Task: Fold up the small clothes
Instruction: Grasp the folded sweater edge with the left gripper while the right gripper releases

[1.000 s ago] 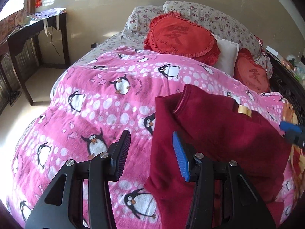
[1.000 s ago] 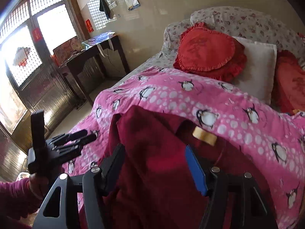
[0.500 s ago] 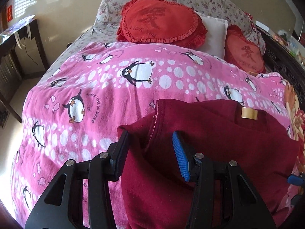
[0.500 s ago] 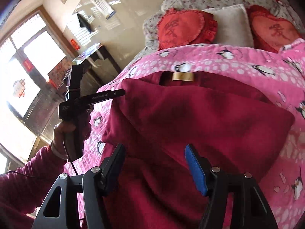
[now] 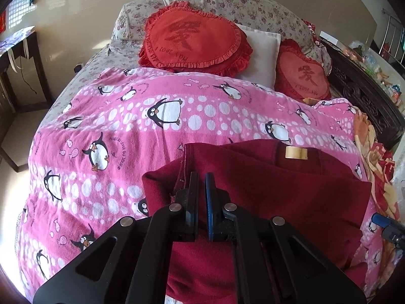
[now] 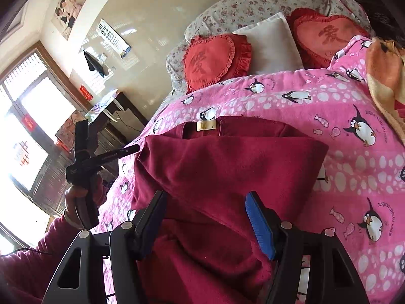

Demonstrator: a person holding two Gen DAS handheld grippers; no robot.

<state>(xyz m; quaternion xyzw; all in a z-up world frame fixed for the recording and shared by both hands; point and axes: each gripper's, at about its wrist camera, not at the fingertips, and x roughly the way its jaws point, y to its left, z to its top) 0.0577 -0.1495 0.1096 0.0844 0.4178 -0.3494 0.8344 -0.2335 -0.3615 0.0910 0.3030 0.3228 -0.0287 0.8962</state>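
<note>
Garment: dark red fleece top, lying on the near part of the bed, partly folded over itself; tan label at the neck, on the far side.
Garment in the right wrist view: a folded layer with a straight far edge, label just beyond that edge.
Left gripper: fingers drawn almost together — pinched on a seamed edge of the garment at its left side, only a thin slit between the black pad and the blue pad.
Left gripper from the right wrist view: held in a hand with a dark red sleeve, tip touching the left corner of the folded layer.
Right gripper: fingers spread wide, over the near part of the garment, fabric lying between them but not clamped; blue pad on its right finger.
Right gripper from the left wrist view: only a blue-tipped bit at the right edge, beside the garment.
Blanket: pink with penguins and white dots, spread under the garment.
Cushions: large red heart cushion and a smaller one at the head of the bed — a white pillow between them.
Desk: dark wood, against the wall, well apart from the garment.
</note>
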